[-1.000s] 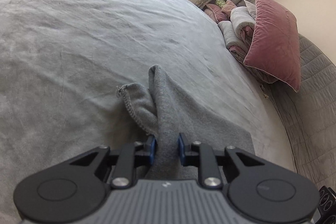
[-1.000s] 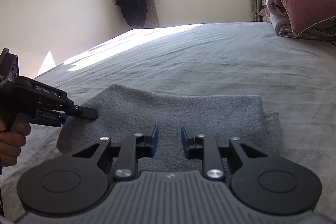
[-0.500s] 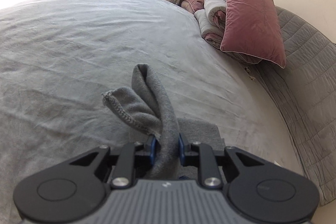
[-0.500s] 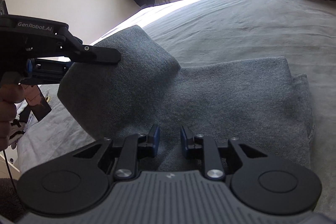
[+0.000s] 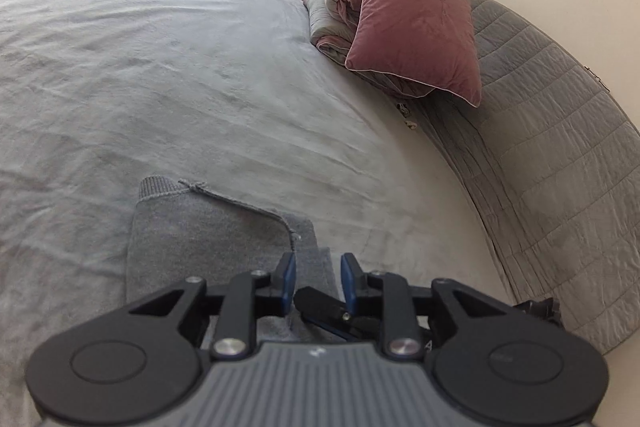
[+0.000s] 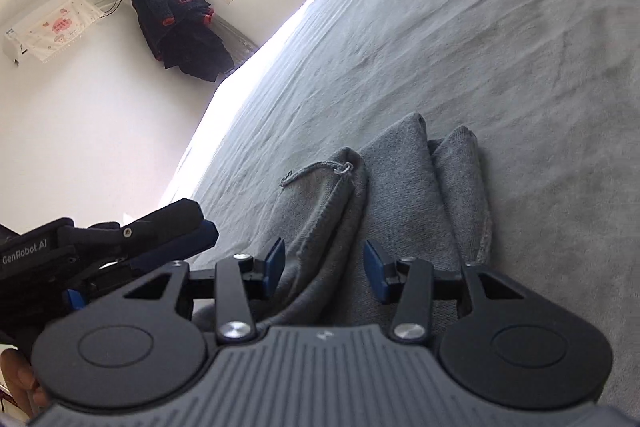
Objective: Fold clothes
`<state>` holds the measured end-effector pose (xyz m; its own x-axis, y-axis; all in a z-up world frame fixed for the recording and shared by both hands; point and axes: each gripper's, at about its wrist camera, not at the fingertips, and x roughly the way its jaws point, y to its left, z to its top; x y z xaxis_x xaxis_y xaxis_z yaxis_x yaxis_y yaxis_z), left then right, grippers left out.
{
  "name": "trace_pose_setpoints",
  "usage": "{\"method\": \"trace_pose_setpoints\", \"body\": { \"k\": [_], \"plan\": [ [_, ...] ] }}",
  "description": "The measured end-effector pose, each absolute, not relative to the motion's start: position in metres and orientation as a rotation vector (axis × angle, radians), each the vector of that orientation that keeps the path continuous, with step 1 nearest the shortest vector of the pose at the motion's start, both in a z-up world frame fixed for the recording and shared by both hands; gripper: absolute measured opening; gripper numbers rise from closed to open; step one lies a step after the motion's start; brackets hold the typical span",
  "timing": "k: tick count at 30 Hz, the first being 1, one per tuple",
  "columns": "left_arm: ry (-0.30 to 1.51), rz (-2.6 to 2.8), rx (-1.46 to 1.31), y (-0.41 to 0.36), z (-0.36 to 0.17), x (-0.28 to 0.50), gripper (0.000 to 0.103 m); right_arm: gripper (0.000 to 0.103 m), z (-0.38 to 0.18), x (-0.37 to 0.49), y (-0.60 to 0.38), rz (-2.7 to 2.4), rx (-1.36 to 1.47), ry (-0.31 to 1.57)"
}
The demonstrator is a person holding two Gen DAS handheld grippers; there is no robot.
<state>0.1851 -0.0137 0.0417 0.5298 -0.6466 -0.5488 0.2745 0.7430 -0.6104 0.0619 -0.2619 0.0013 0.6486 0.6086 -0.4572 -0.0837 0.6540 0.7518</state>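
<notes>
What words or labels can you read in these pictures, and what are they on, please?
"GenRobot.AI": on the side of the left gripper, seen in the right wrist view.
Red print on the white cover high on the wall: too blurred to read.
Small mark on each gripper body: not legible.

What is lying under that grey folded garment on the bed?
Under the grey garment only the grey bedspread shows, all around its edges. Whatever sits between its folded layers or directly beneath them is covered.

Grey garment [image 5: 208, 239], grey bedspread [image 5: 160, 67], pink pillow [image 5: 416, 23].
</notes>
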Motion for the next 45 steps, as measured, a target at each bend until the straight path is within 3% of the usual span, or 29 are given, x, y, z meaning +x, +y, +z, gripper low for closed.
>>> {"method": "trace_pose_setpoints", "body": {
  "k": [4,21,22,23,24,36,45],
  "plan": [
    [0.792,-0.566,-0.487,-0.002,0.043,0.176,0.033,0.048,-0.005,0.064,-0.282,0.419,0.926,0.802],
    [0.715,-0.498,-0.408,0.038,-0.040,0.143,0.039,0.051,-0.005,0.062,-0.261,0.466,0.942,0.830],
    [0.695,-0.497,-0.390,0.036,-0.040,0.141,0.040,0.045,-0.005,0.062,-0.257,0.458,0.911,0.827],
    [0.678,-0.498,-0.378,0.034,-0.040,0.139,0.042,0.029,-0.004,0.062,-0.253,0.448,0.872,0.816],
    [0.669,-0.502,-0.379,0.033,-0.038,0.139,0.043,0.023,-0.001,0.061,-0.251,0.436,0.828,0.797],
    [0.542,-0.552,-0.419,0.029,-0.025,0.130,0.045,0.019,0.031,0.053,-0.279,0.461,0.754,0.626],
    [0.548,-0.609,-0.318,-0.005,-0.032,0.125,0.045,0.019,0.009,0.064,-0.303,0.406,0.765,0.684]
  ]
}}
